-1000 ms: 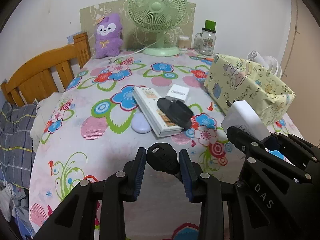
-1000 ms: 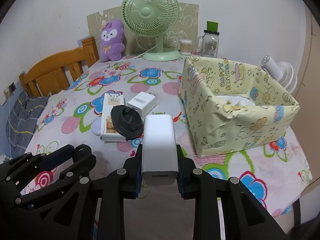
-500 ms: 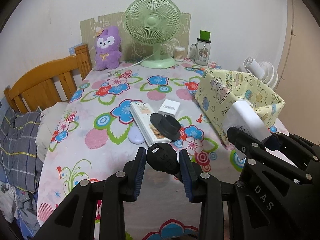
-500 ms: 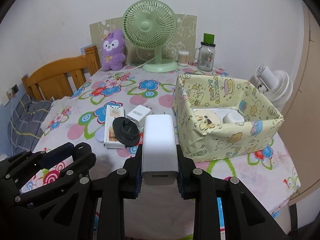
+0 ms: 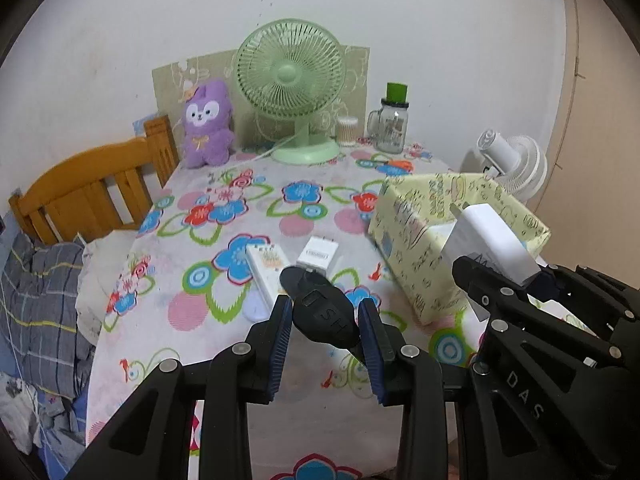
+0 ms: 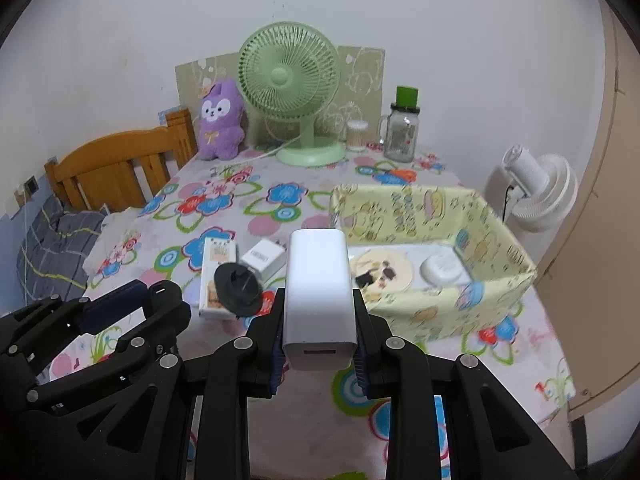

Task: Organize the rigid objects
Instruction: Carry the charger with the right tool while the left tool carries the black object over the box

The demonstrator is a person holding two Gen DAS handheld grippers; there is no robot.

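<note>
Jaws clamp a black plug [image 5: 324, 316] left, a white charger [image 6: 319, 296] right, above bare tabletop [image 6: 516, 344] at the near edge beside the yellow box [image 6: 416, 312]

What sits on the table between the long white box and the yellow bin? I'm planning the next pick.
In the right wrist view, a small white charger lies between the long white box and the yellow bin.

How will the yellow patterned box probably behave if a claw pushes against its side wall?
The yellow patterned box looks like thin wrapped card with creased, uneven walls, so the wall would probably flex. It holds only a few small items, so it likely slides easily on the floral tablecloth. Being low and wide, it should not tip.
</note>
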